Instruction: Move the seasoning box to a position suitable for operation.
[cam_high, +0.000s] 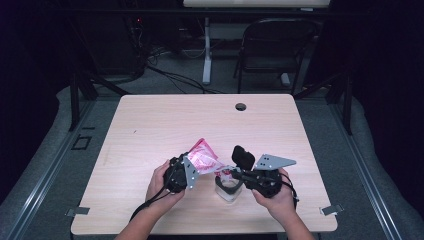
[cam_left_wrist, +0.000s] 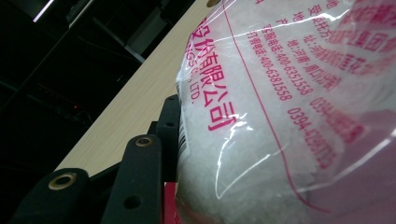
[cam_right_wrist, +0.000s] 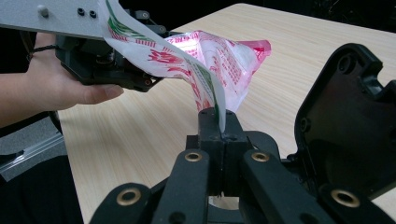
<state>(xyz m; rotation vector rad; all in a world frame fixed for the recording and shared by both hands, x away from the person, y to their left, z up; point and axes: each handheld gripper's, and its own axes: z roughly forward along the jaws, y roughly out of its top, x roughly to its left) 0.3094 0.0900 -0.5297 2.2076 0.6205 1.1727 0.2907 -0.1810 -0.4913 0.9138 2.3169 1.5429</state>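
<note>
We look down on a broad pale wooden counter (cam_high: 150, 125), bare over most of its top, with a round cable hole (cam_high: 241, 106) near its far edge. Beyond it, on the grey floor, stands a dark folding chair (cam_high: 274, 50) beside a white table leg (cam_high: 206, 50), and black cables (cam_high: 165, 72) trail across the floor. Nearer to us, both of our hands work close together at the near middle of the counter, forearms coming in from the bottom edge. Between them a pink-and-white printed plastic bag (cam_high: 204, 156) of white grains is held up off the counter, tilted, its bulk toward the left. The left gripper (cam_high: 186, 172) has its jaws part closed around the fat body of the bag, which presses against the left jaw in the left gripper view; our left hand (cam_high: 161, 186) cups it from below. The right gripper (cam_right_wrist: 219, 122) has its jaws pressed together, pinching a thin corner of the bag's film, and our right hand (cam_high: 276, 196) holds it level. Just below the two grippers a small clear container (cam_high: 228, 189) with a dark rim stands on the counter, under the stretched corner.
</note>
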